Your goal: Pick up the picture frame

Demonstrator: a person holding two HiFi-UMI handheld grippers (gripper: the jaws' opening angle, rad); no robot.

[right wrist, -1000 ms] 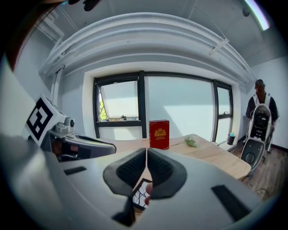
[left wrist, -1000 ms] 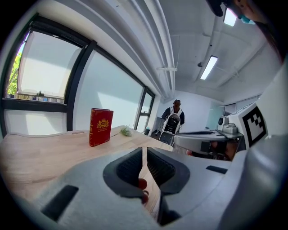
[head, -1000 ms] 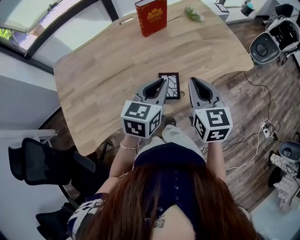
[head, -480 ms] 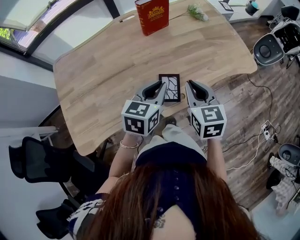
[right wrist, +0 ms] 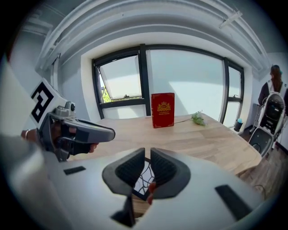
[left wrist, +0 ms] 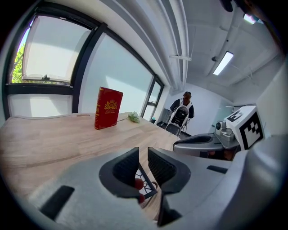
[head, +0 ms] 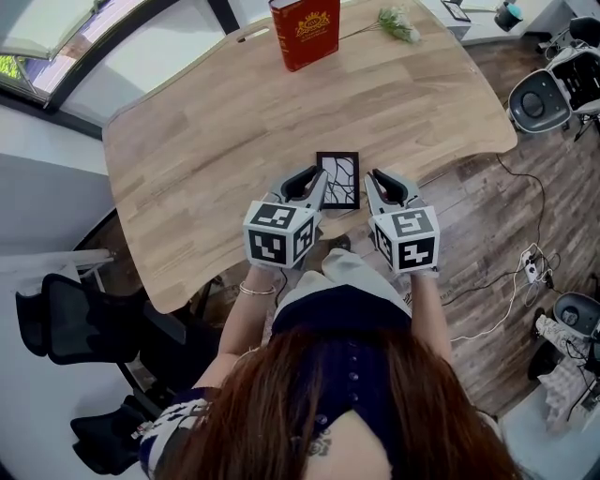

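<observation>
1. Wood-grain table (head: 206,141), pale and curved along its edges, fills the middle of the head view, with a dark plank floor (head: 497,234) below it on the right.
2. Black office chair (head: 75,319) stands off the table's near left corner.
3. Left tongs (head: 316,178) are held low over the table's near edge, marker cube toward the person. Their tip is just beside the left edge of the picture frame; I cannot tell whether they touch. In the left gripper view the jaws are all but closed, with only a thin slit that has just widened a touch. Nothing is gripped in it.
4. Right tongs (head: 372,178) sit level with the left pair, tip just off the frame's right edge. In the right gripper view these jaws are also nearly together and hold nothing.
5. Red book (head: 305,33) with a gold emblem stands upright at the table's far side, well apart from both tongs.
6. Picture frame (head: 338,179), black-rimmed with a white pane crossed by dark lines, lies flat near the table's near edge, between the two tong tips. Each gripper view shows a strip of it through the slit.
7. Green sprig (head: 394,23) lies on the table to the right of the book, near the far edge.
</observation>
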